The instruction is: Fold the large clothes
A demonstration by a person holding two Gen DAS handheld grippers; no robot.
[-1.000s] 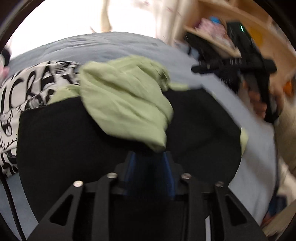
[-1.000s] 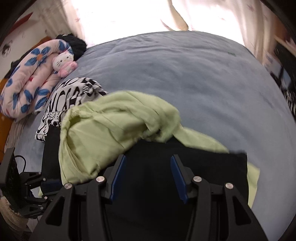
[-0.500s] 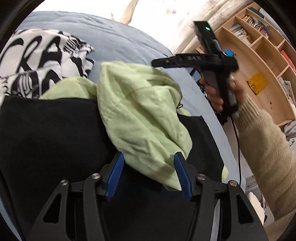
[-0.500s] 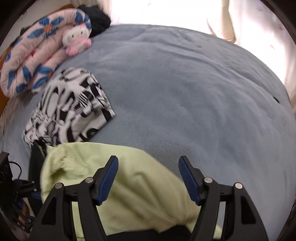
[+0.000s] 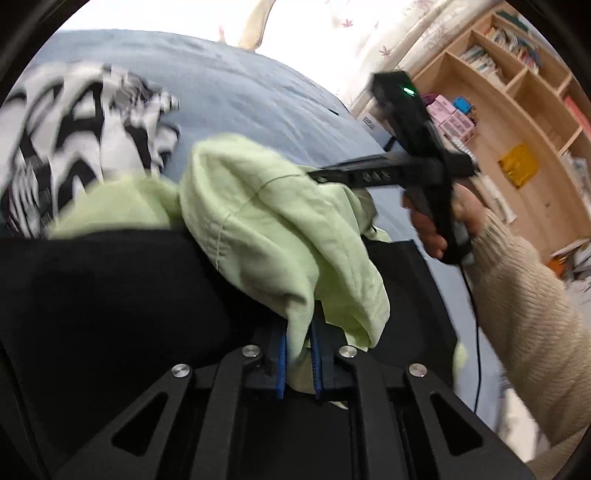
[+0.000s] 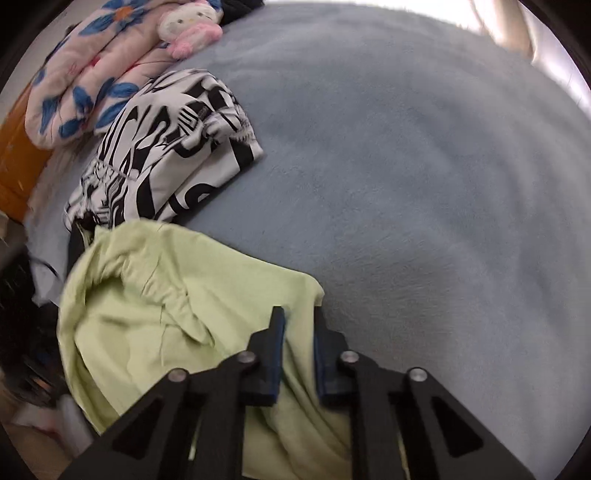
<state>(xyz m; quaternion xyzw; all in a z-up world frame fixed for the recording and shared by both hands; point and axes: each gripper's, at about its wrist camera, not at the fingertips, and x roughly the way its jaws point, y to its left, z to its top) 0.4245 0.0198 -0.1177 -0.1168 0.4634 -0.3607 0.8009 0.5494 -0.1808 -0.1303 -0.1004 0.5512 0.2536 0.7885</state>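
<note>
Light green garment (image 5: pixel 266 221) is thin cotton-like fabric, crumpled, with visible stitched seams and a rolled hem or cuff. It is bunched in a heap, not flat. It lies on top of a black garment (image 5: pixel 110 295) spread under it, both on the bed (image 6: pixel 406 166) with its blue-grey fleece cover, at the near edge of the bed.

Left gripper (image 5: pixel 298 354): jaws have just been closing and now pinch a hanging fold of the green garment between the blue pads. The fabric drapes over and past the fingertips.

Right gripper (image 6: pixel 298 354): jaws have just been closing too, and they clamp the green garment at its edge, next to the bare bed cover. In the left wrist view the right gripper (image 5: pixel 332 173) reaches into the top of the heap from the side, held by a hand (image 5: pixel 439 225) in a cream knit sleeve (image 5: pixel 535 314), with a green LED lit on the unit.

Black-and-white printed garment (image 6: pixel 166 147) is folded on the bed beyond the green garment and touches its far edge. It carries big graphic lettering, but it is not readable, being partly folded and blurred.

A rolled floral quilt (image 6: pixel 81 81) and a pink plush toy (image 6: pixel 188 26) sit at the far corner of the bed. The bookshelf (image 5: pixel 517 110) stands off the bed's side, its spines and a yellow label too small to read.
</note>
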